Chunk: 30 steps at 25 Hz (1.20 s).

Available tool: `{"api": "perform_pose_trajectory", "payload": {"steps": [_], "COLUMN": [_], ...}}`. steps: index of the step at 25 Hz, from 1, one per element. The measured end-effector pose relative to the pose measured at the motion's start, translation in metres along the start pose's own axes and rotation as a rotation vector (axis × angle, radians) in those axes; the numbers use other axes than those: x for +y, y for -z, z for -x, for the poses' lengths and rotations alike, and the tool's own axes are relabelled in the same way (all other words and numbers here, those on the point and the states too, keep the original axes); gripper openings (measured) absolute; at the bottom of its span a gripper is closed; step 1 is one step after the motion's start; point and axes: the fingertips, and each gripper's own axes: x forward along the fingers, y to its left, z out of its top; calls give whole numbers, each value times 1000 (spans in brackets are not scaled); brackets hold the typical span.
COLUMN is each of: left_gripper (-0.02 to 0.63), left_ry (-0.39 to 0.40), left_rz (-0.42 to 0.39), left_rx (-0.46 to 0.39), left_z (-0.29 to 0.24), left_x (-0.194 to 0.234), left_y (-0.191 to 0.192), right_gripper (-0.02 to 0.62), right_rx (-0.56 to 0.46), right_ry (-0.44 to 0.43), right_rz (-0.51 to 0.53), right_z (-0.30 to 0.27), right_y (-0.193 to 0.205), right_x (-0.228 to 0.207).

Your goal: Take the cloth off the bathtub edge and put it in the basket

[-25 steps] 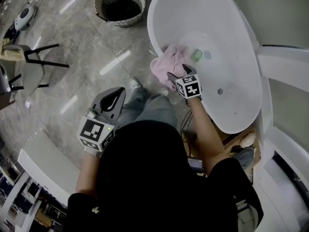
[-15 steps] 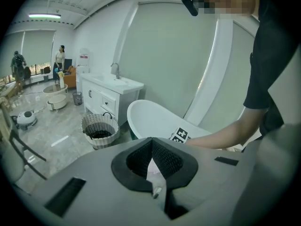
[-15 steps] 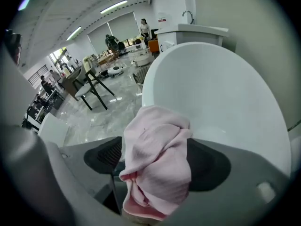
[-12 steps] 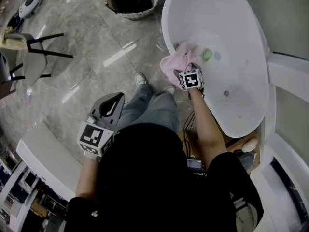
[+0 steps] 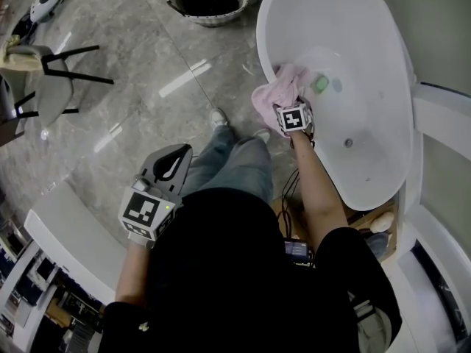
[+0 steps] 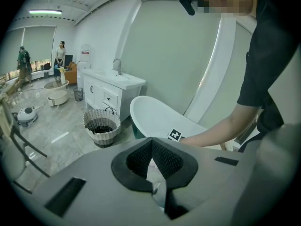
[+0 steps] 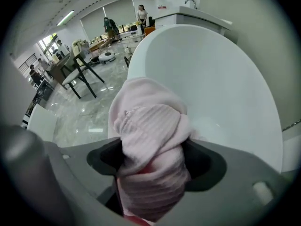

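A pink cloth (image 5: 274,94) hangs over the near rim of the white bathtub (image 5: 263,44). My right gripper (image 5: 291,100) sits right at the cloth. In the right gripper view the bunched cloth (image 7: 151,140) fills the gap between the jaws, which are closing on it, and its folds touch both sides. My left gripper (image 5: 182,148) hangs low over the floor beside the person's leg, shut and empty, with its tips (image 6: 151,140) meeting. The woven basket (image 5: 210,19) stands on the floor past the tub's end, and it also shows in the left gripper view (image 6: 101,126).
A small green thing (image 5: 319,84) lies inside the tub. A chair (image 5: 44,87) and a robot vacuum (image 5: 44,4) are on the marble floor at the left. A white counter (image 5: 66,241) runs along the lower left. A vanity cabinet (image 6: 110,91) stands behind the basket.
My right gripper has moved forward from beside the cloth into it, so the cloth now sits between its jaws. The left gripper has stayed where it was.
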Motion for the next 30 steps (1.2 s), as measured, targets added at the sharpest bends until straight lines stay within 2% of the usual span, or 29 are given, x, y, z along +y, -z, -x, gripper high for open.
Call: {"api": "perform_pose_trajectory", "payload": {"steps": [3,15,17,19,25,30], "left_gripper": [12,12,12,12,12,12], "left_ry": [0,28,35,39,48,38], "left_rz": [1,4,2,6,13,18], "left_rx": [0,-35,-45,-54,-95,-139], "left_z": [3,17,19,21,26,33], "left_x": [3,11,13,14,13,11], "left_y": [3,-4,-5,-6,-18,-34], "right_gripper": [334,225,191,113,98,98], "right_rx": [27,55,50,39,-10,-108], "right_ry": [22,76,85,79,41,22], "right_rz": [11,37,34,7,-121,-134], "right_z": [3,31,38,45,65,111], "right_y": [4,-2,-5,-6,-4,-34], "right_x": [-2,6,10,14,16,26]}}
